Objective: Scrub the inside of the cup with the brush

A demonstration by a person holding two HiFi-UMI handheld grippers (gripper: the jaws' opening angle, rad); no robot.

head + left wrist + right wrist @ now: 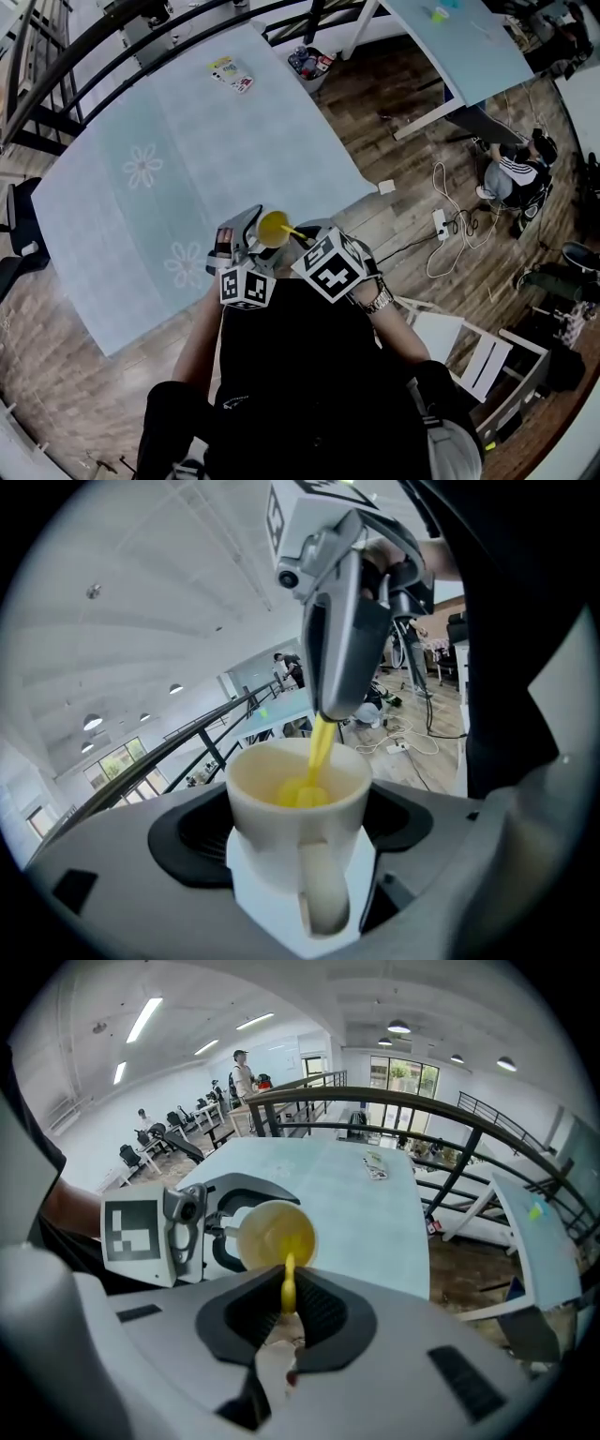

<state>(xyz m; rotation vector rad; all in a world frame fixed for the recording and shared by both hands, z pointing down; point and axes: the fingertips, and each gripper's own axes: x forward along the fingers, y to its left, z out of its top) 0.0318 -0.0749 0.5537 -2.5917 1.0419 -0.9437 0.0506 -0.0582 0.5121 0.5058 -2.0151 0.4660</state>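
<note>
My left gripper (300,825) was clamped round the white cup (267,841), its handle turned back toward me. I held it in the air by the table's (141,225) near edge, close to my body. My right gripper (286,1302) was pinched on the thin yellow brush (322,752), whose head sat down inside the cup.

The brush worried me most. It was a slim stem caught between two pads, so a hard sideways scrub could have twisted it in the grip or levered it loose. The same push could have turned the smooth cup in my left jaws or driven it out of them, and at that edge it might have fallen to the wooden floor (394,103). Leaning in too far would have knocked my right jaws against the rim.
</note>
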